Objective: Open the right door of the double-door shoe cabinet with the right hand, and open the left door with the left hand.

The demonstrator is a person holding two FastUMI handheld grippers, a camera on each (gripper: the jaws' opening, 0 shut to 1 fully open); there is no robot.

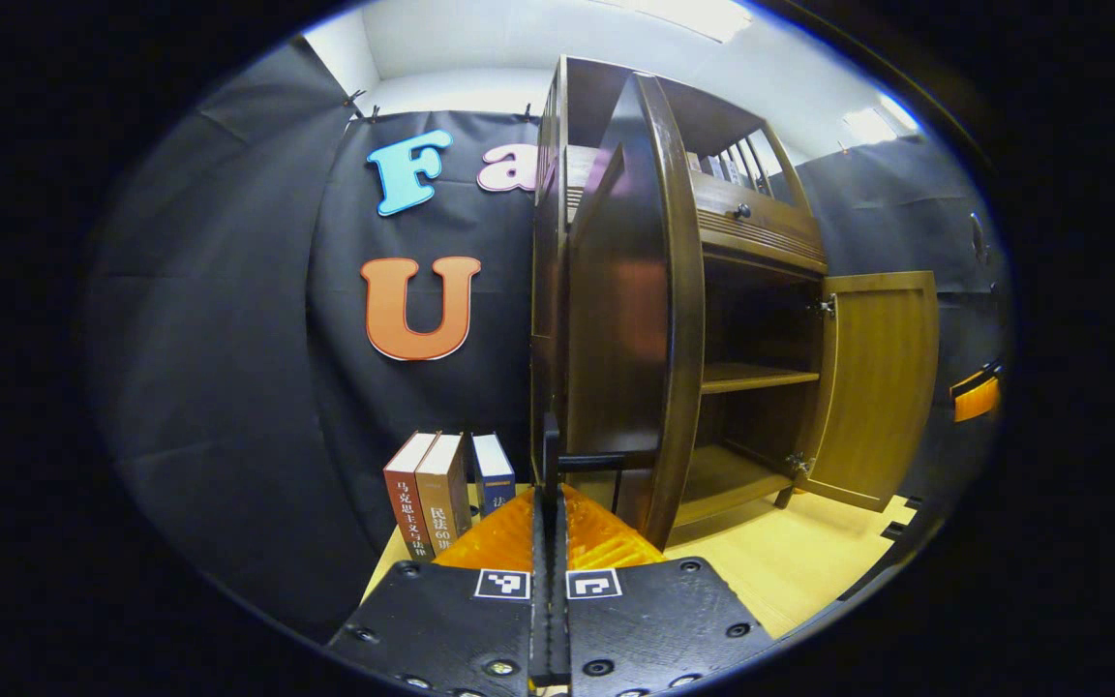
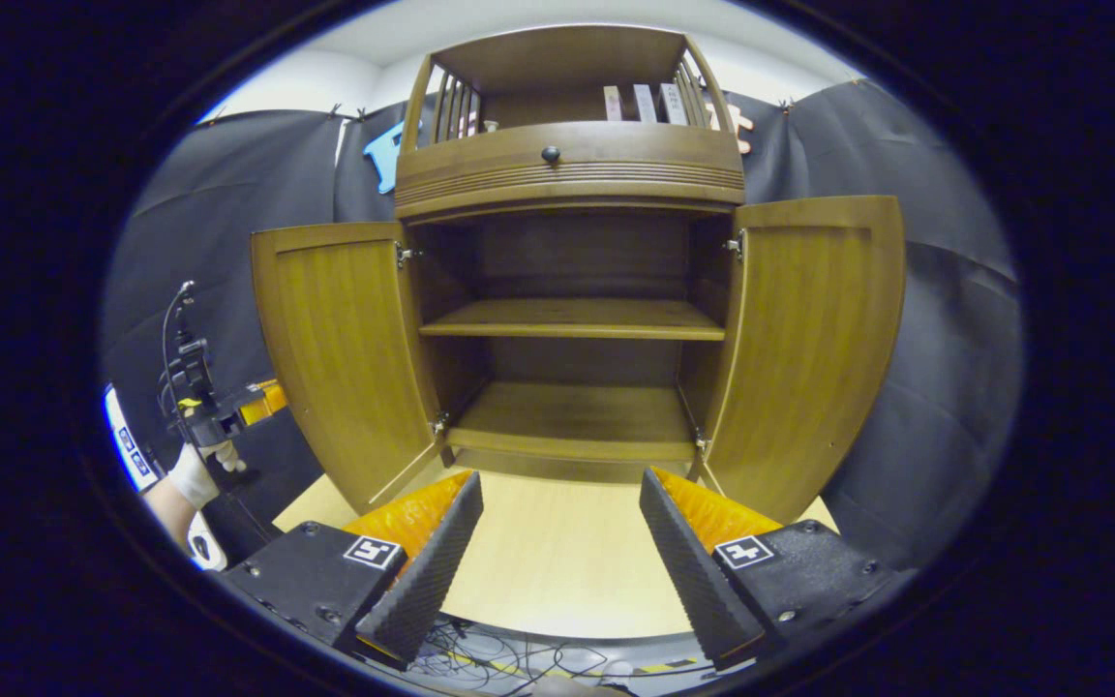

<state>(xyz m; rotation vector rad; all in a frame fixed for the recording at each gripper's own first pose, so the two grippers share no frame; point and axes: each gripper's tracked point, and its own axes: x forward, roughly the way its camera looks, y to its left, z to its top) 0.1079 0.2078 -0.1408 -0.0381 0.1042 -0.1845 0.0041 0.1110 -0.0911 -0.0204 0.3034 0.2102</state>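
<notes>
The wooden shoe cabinet [image 2: 567, 160] stands with both doors swung wide. In the right gripper view the left door [image 2: 345, 348] and the right door [image 2: 809, 339] flank two bare shelves. My right gripper [image 2: 562, 542] is open in front of the cabinet, low over the pale tabletop, touching nothing. In the left gripper view the left door [image 1: 630, 319] appears edge-on. My left gripper [image 1: 550, 499] is shut on the door's dark handle [image 1: 606, 461]. The right door [image 1: 877, 387] hangs open farther off. A gloved hand holds the left gripper [image 2: 228, 407] beside the left door.
Three books [image 1: 441, 499] stand upright on the light wooden tabletop [image 1: 790, 561], left of the cabinet. A drawer with a round knob [image 2: 550, 153] sits above the doors, with more books on the top shelf [image 2: 645, 102]. Cables lie below the table's front edge [image 2: 519, 658].
</notes>
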